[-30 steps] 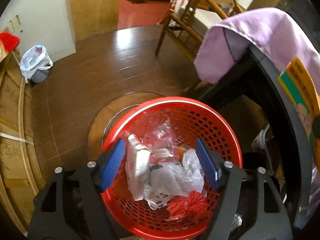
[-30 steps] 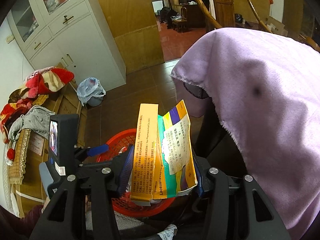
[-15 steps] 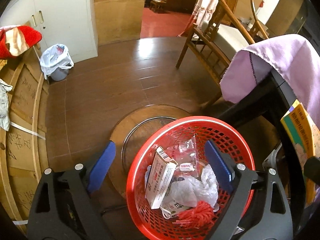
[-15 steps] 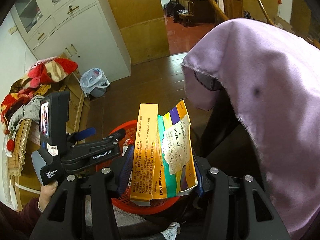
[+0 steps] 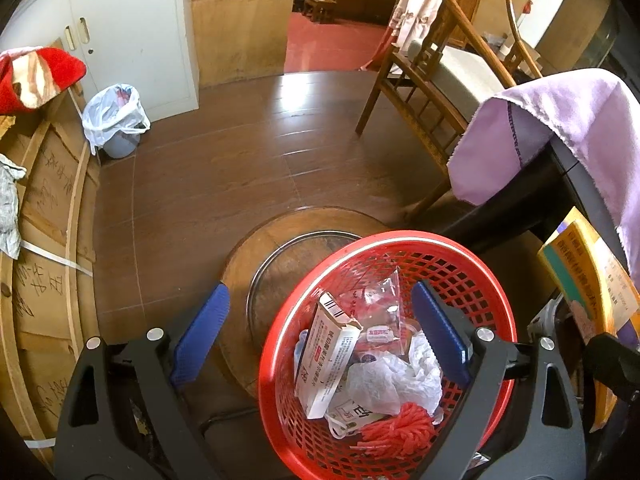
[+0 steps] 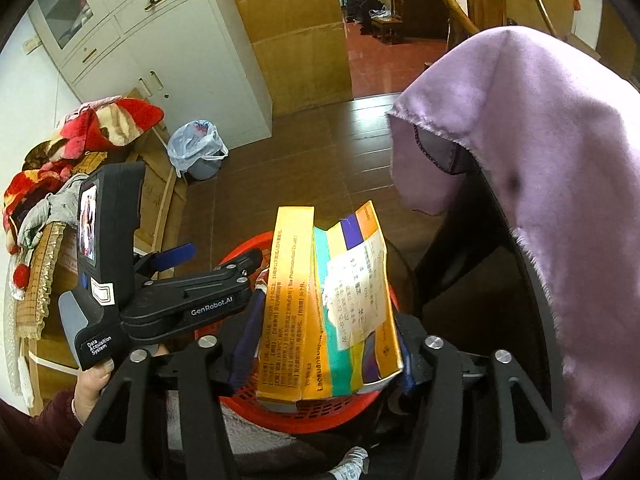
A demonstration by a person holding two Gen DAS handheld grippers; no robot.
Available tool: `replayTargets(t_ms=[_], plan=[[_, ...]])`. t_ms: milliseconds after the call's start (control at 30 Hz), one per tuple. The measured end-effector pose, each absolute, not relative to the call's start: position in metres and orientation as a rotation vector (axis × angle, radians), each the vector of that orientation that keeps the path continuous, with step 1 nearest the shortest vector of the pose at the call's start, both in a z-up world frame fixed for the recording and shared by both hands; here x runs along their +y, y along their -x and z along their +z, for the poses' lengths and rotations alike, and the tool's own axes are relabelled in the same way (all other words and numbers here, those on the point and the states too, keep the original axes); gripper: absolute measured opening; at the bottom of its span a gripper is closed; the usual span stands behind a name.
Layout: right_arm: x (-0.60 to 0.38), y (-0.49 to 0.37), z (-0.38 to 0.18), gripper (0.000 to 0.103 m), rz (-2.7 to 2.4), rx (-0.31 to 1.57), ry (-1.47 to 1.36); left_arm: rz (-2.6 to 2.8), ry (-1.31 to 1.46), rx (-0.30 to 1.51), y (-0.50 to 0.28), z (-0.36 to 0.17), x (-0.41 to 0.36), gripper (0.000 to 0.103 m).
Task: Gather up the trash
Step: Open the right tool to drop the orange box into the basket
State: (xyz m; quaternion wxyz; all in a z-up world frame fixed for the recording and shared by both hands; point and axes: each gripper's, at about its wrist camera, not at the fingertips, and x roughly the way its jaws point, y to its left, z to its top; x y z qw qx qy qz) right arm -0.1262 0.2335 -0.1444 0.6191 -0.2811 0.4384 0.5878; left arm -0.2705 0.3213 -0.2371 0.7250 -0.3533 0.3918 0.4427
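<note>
Right gripper point(image 6: 320, 344): fingers closed flat on a yellow medicine carton point(image 6: 326, 304), crushed and partly flattened, with a white pharmacy label stuck on one face. Grip sits at the carton's lower end; the rest stands upright above the fingers. Carton hangs directly over the near rim of the red plastic basket point(image 5: 280, 304), which shows behind and beneath it in the right wrist view.

Left gripper point(image 5: 320, 336): blue pads spread wide, nothing between them. It hovers above the basket, one pad over the inside, the other outside the rim toward the round wooden stool top the basket rests on.

Basket contents: white box with barcode point(image 5: 332, 352) leaning on end, clear plastic wrapper point(image 5: 376, 304), crumpled white plastic bag point(image 5: 392, 376), red string bundle point(image 5: 400, 430) at the near side.

Handling judgement, carton:
- Light, thin card; already collapsed, so no stiffness across the wide faces. It will flex or fold if squeezed harder.
- Glossy print, probably a little slippery; the flat two-face pinch looks adequate for so little weight.
- Not fragile. Dropping it is fine.
- Best hold is as now, across the flattened faces near one end; an edge grip would likely buckle it.

Purple cloth point(image 6: 540, 200) drapes over the dark table beside the basket, apart from the carton.
</note>
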Motion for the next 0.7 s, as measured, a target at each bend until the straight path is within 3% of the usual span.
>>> replayTargets(t_ms=[700], plan=[[0.204,0.123,-0.114,0.058,1.296,0.932,0.545,0.970,0.735,0.795,0.266,-0.208,0.305,0.089]])
